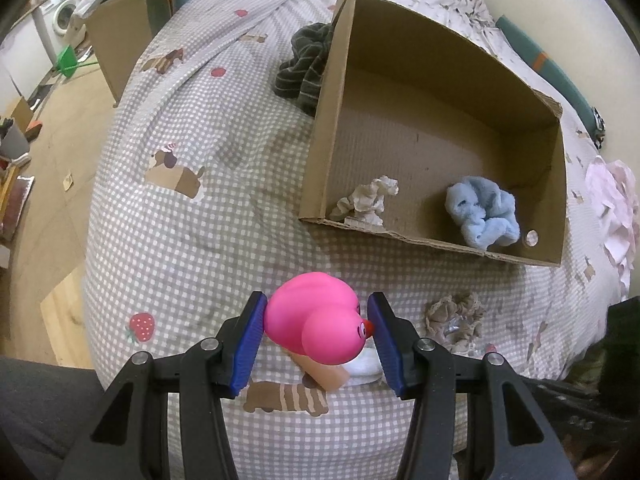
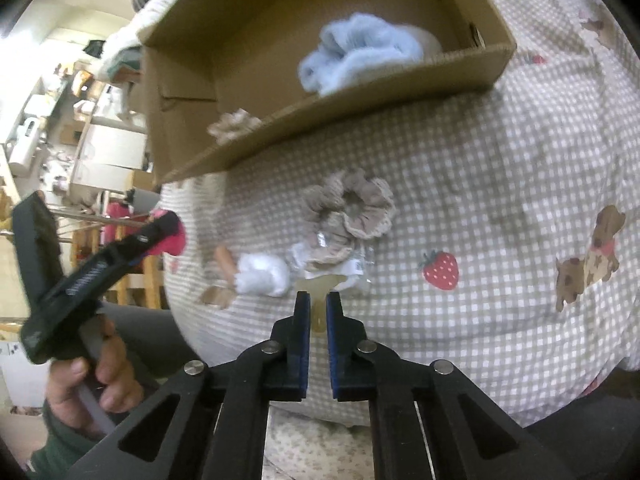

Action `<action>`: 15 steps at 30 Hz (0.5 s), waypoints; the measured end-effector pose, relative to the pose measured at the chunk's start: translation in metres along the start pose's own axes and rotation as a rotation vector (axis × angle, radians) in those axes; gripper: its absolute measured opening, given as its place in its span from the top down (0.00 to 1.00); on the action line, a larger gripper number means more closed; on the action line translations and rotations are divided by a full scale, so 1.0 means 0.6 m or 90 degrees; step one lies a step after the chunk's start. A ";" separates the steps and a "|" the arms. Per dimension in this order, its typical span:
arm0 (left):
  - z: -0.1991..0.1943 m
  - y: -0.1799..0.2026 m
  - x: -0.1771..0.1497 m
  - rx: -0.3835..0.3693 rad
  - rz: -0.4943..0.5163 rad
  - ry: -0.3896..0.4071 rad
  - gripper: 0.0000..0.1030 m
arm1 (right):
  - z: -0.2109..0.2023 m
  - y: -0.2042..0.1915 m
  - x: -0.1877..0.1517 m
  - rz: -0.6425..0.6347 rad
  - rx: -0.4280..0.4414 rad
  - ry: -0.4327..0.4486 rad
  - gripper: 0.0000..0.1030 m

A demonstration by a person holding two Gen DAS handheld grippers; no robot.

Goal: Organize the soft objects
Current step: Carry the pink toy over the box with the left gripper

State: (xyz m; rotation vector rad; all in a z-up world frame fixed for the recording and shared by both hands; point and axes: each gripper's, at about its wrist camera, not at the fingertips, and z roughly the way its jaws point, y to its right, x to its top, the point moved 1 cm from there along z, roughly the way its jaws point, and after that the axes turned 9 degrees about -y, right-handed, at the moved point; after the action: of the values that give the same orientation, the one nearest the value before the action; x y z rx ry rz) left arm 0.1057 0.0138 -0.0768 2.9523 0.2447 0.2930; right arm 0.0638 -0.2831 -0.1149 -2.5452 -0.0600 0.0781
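checked bedspread (image 1: 192,216), cardboard box (image 1: 320,160), beige scrunchie (image 1: 454,320)

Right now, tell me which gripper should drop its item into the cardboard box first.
Left, probably. The left gripper already clamps the pink duck before the cardboard box; the right gripper pinches only a thin yellowish piece.

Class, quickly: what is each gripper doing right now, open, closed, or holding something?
Left gripper: closed on the pink rubber duck.
Right gripper: closed on a thin pale yellowish piece.

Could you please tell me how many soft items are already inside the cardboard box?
2: a blue fluffy cloth by the box's near wall and a crumpled cream scrunchie in its near left corner. Nothing else shows inside.
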 end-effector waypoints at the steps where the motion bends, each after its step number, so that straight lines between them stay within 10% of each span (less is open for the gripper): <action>1: 0.000 -0.001 0.000 0.002 0.000 0.001 0.53 | -0.008 -0.005 -0.002 -0.010 0.006 0.008 0.93; 15: -0.054 0.028 -0.013 0.011 0.062 0.081 0.53 | -0.093 -0.050 0.002 -0.061 0.048 0.127 0.94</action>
State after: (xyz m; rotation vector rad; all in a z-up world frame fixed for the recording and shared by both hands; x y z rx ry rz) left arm 0.0937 0.0011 -0.0437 2.9717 0.1209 0.4945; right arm 0.0678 -0.2892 -0.0519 -2.4577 -0.0996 -0.2076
